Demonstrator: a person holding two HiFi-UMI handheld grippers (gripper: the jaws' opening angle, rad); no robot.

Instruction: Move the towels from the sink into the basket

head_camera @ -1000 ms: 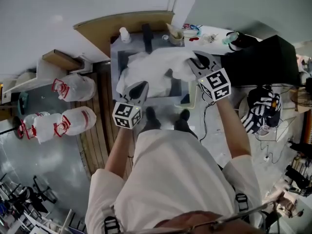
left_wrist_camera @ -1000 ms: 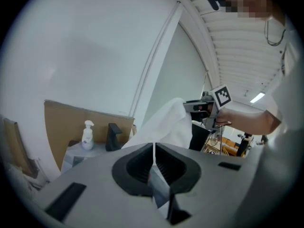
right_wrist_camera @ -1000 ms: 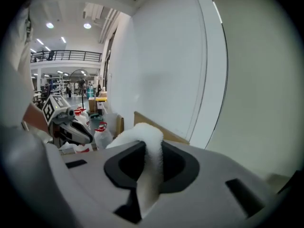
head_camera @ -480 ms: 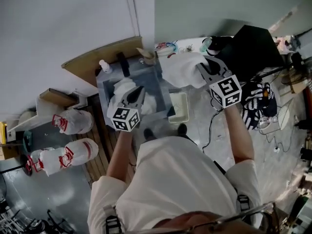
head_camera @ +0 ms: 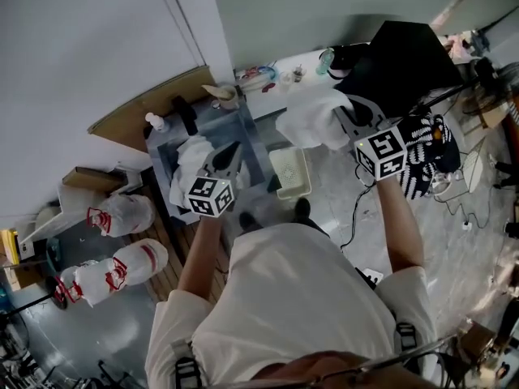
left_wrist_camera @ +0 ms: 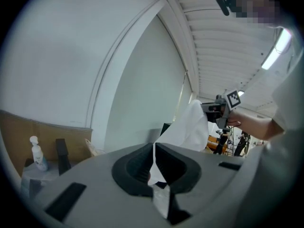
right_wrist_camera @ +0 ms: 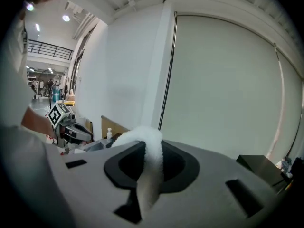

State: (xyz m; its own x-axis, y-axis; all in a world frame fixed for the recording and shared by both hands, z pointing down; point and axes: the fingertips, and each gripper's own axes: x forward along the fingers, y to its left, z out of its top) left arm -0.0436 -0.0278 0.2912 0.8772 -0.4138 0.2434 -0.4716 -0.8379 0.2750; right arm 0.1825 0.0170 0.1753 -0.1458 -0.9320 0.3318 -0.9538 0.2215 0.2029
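Hanging in a soft, rumpled bunch from the clenched right gripper (head_camera: 350, 118), a fluffy white terry towel (head_camera: 312, 120) is held up near the white slotted plastic basket (head_camera: 290, 174), clear of the grey metal sink (head_camera: 247, 132). The left gripper (head_camera: 228, 154) pinches a thin edge of a second, crumpled white towel (head_camera: 188, 167) over the sink.

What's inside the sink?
A white towel lies bunched in the sink, pinched by the left gripper. The gripper covers part of it; anything under the towel is hidden.

White towel (head_camera: 312, 120) held up, second towel (head_camera: 190, 159) in the sink (head_camera: 246, 134).
Yours hangs bunched near the pale floor basket (head_camera: 290, 173); the other lies crumpled.
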